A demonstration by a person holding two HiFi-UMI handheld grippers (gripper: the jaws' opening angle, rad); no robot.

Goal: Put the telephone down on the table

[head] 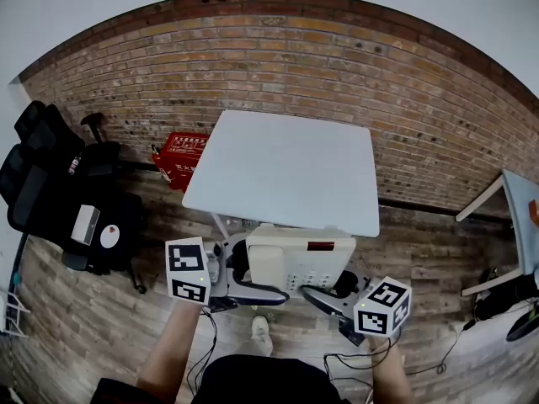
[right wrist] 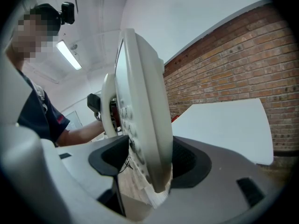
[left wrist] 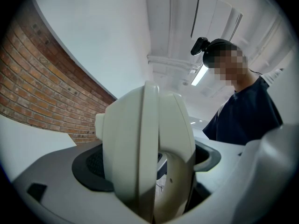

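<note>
A cream desk telephone with its handset on the left hangs in the air just in front of the near edge of the white table. My left gripper is shut on the telephone's handset side, and the handset fills the left gripper view. My right gripper is shut on the telephone's right edge, with the keypad facing left in the right gripper view. The table top lies beyond the right jaw. Nothing lies on the table.
A black office chair stands at the left, with a red crate by the brick wall. Another table's corner shows at the right. Cables trail over the wooden floor near my feet.
</note>
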